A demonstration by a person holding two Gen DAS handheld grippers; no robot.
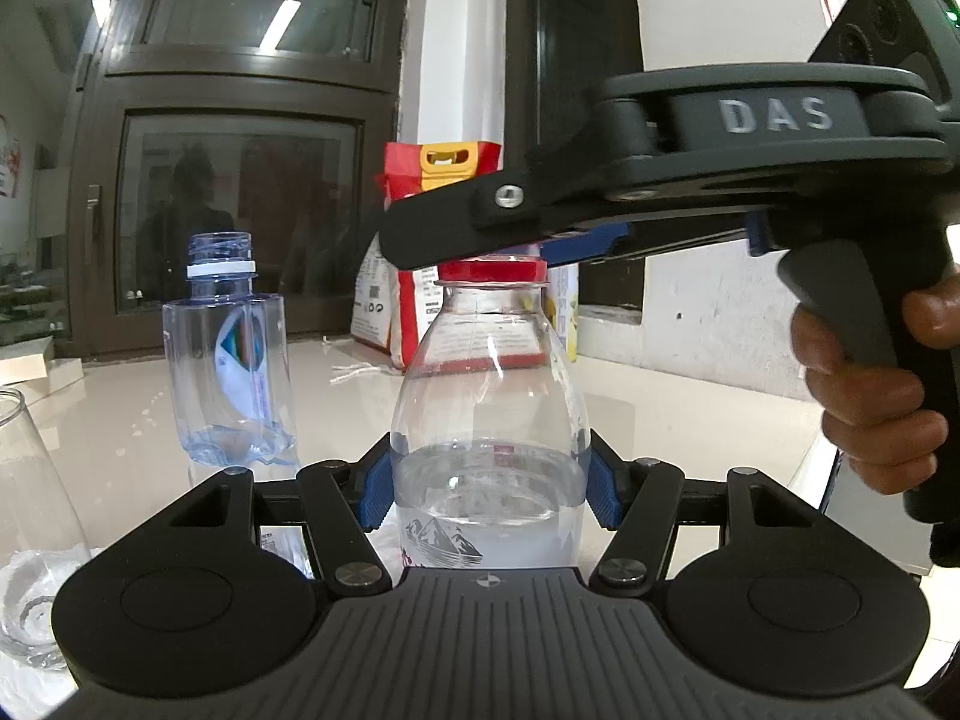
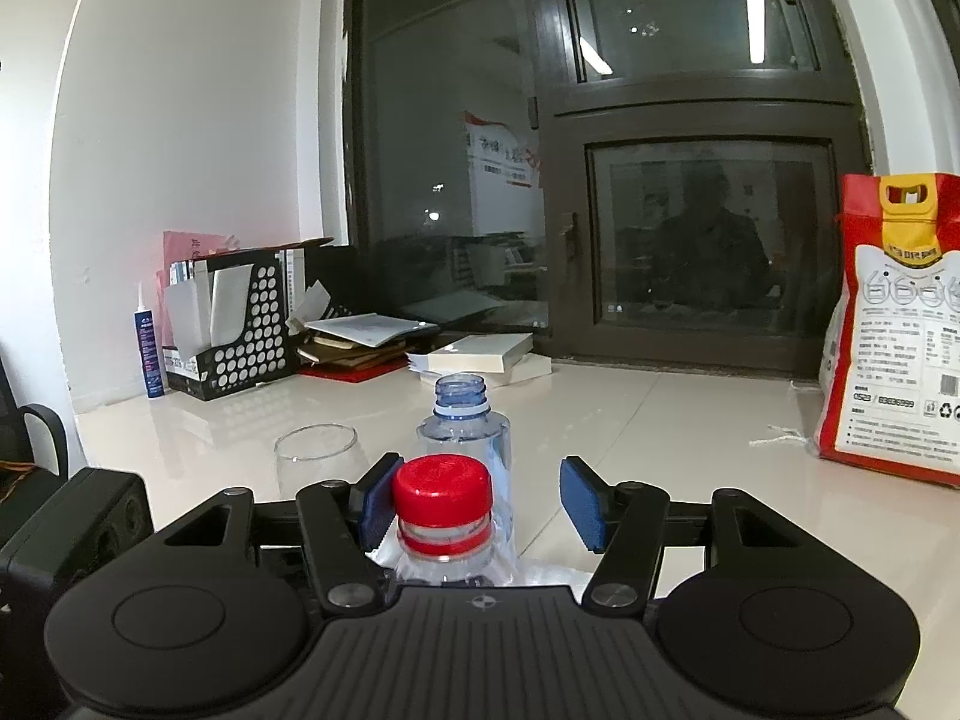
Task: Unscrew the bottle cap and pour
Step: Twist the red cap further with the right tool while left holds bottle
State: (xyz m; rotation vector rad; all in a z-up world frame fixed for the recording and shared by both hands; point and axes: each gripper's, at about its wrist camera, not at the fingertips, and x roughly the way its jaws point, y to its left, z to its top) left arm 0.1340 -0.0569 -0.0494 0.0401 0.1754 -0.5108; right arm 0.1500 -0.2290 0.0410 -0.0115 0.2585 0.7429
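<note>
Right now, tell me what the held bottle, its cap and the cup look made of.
Bottle: clear thin plastic, glossy; the water line shows through.
Cap: opaque red plastic, ribbed sides, slight sheen.
Cup: clear, probably glass, maybe hard plastic; smooth rim with bright reflections.

I can read "DAS" in raised grey letters on the body of the right gripper (image 1: 528, 252), seen from the left wrist. On the red-and-white bag (image 2: 900, 330) near the counter's right edge, I make out "0523" and a second number, possibly "8383 6999", plus a recycling sign. Its other print, the bottle labels and the window poster are too blurred to read.
</note>
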